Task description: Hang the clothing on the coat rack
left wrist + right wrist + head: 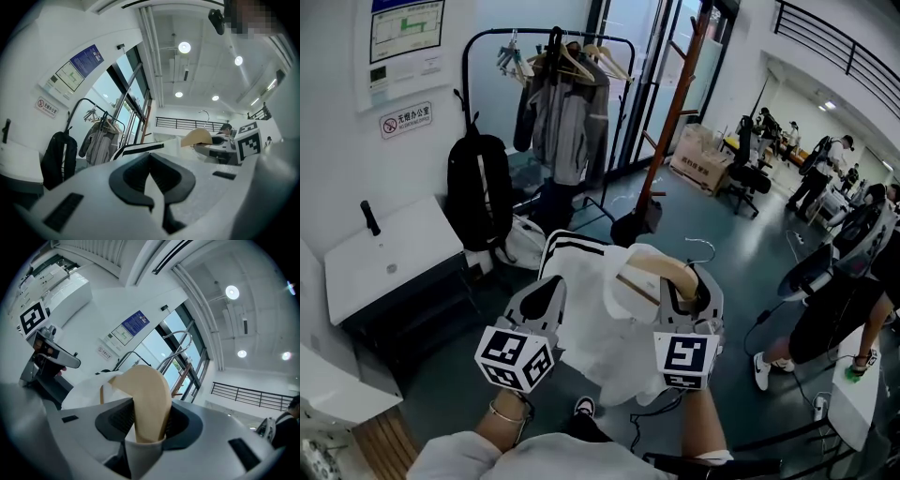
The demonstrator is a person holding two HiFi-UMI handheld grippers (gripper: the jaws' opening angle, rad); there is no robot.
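Note:
A white garment [609, 323] with black stripes hangs on a wooden hanger [661, 270] between my two grippers. My left gripper [551, 292] is shut on the garment's striped shoulder; in the left gripper view white cloth sits between the closed pads [151, 180]. My right gripper [686, 292] is shut on the hanger's other arm, which stands up between its jaws as a tan wooden end [150, 399]. The hanger's metal hook [703, 246] points away from me. The brown wooden coat rack [677, 103] stands farther off, beyond the garment.
A black clothes rail [546, 39] with jackets and spare hangers stands left of the coat rack. A black backpack [478, 192] leans by a white cabinet [389, 258]. Cardboard boxes [703, 155] lie behind the rack. A person [839, 314] stands at the right.

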